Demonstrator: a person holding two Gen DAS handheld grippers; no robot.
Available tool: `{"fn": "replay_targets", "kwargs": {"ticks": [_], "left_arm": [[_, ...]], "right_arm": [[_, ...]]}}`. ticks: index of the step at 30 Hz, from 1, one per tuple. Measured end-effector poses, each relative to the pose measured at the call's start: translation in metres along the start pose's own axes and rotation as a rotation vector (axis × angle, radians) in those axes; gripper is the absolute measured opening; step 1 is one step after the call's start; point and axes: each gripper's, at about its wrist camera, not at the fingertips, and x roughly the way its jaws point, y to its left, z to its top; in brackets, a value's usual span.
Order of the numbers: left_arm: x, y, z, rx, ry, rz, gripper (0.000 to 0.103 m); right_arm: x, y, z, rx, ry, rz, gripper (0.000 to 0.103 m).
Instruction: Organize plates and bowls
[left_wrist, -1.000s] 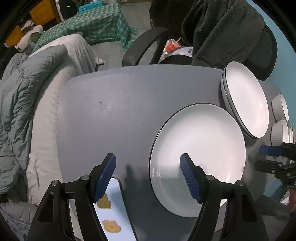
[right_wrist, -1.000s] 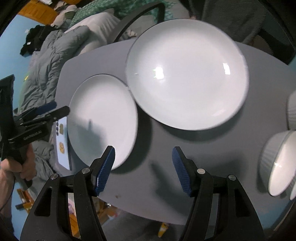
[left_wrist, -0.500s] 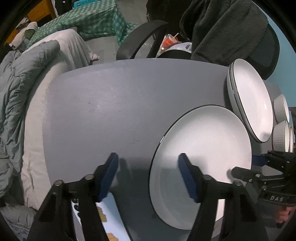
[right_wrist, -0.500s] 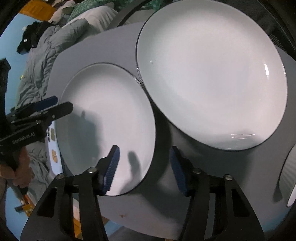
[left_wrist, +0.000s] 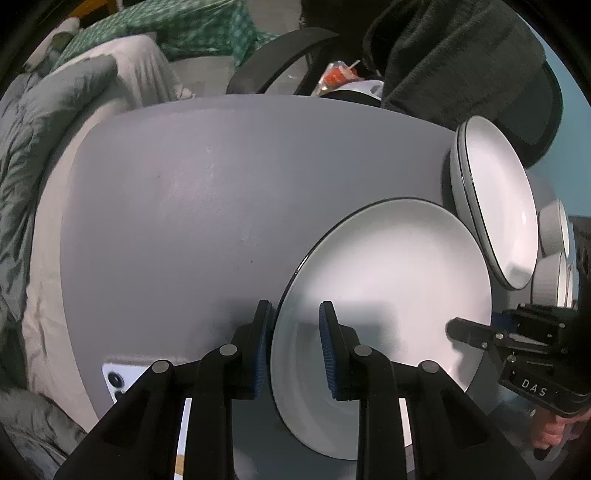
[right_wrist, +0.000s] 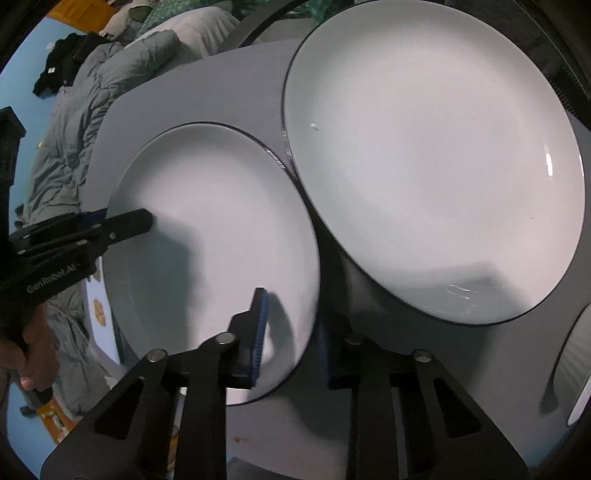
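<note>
A small white plate with a dark rim (left_wrist: 388, 288) (right_wrist: 207, 221) lies on the grey table (left_wrist: 184, 221). My left gripper (left_wrist: 295, 332) straddles the plate's left edge, jaws closing, one pad outside the rim and one over the inside. On the opposite edge my right gripper (right_wrist: 291, 336) does the same, jaws closing with the rim between the pads. Each gripper shows in the other's view: right gripper (left_wrist: 465, 328), left gripper (right_wrist: 136, 221). Behind the small plate is a larger white plate (left_wrist: 495, 206) (right_wrist: 424, 166), seemingly a stack of two. White ribbed bowls (left_wrist: 552, 232) stand at the far right.
A phone (left_wrist: 118, 380) lies on the table's near left corner. An office chair draped with a dark garment (left_wrist: 461, 55) stands behind the table. Grey bedding (left_wrist: 29, 147) fills the left side. Another bowl (right_wrist: 580, 362) is at the right edge of the right wrist view.
Both grippers' jaws have narrowed from wide open down onto the small plate's rim. The right gripper has come lower and closer to the plate; the left has hardly moved.
</note>
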Motion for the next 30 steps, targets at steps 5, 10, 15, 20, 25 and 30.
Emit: {"fn": "replay_targets", "kwargs": {"ticks": [5, 10, 15, 20, 25, 30], "left_arm": [[0.001, -0.009, -0.014, -0.006, 0.019, -0.001, 0.025], [0.002, -0.017, -0.038, -0.043, 0.030, -0.034, 0.025], [0.004, -0.033, -0.058, -0.062, 0.046, -0.055, 0.025], [0.008, -0.060, -0.076, -0.041, 0.051, -0.065, 0.025], [0.011, -0.081, -0.084, -0.058, 0.055, -0.095, 0.025], [0.017, -0.109, -0.093, -0.036, 0.078, -0.128, 0.025]], "right_arm": [[-0.001, -0.007, -0.006, 0.001, 0.025, 0.019, 0.017], [-0.004, -0.014, -0.017, -0.002, 0.049, 0.009, 0.017], [-0.010, -0.027, -0.030, -0.013, 0.066, -0.001, 0.017], [-0.017, -0.043, -0.046, -0.018, 0.074, -0.020, 0.018], [-0.027, -0.069, -0.057, 0.016, 0.072, -0.025, 0.018], [-0.037, -0.094, -0.064, 0.052, 0.050, -0.031, 0.018]]}}
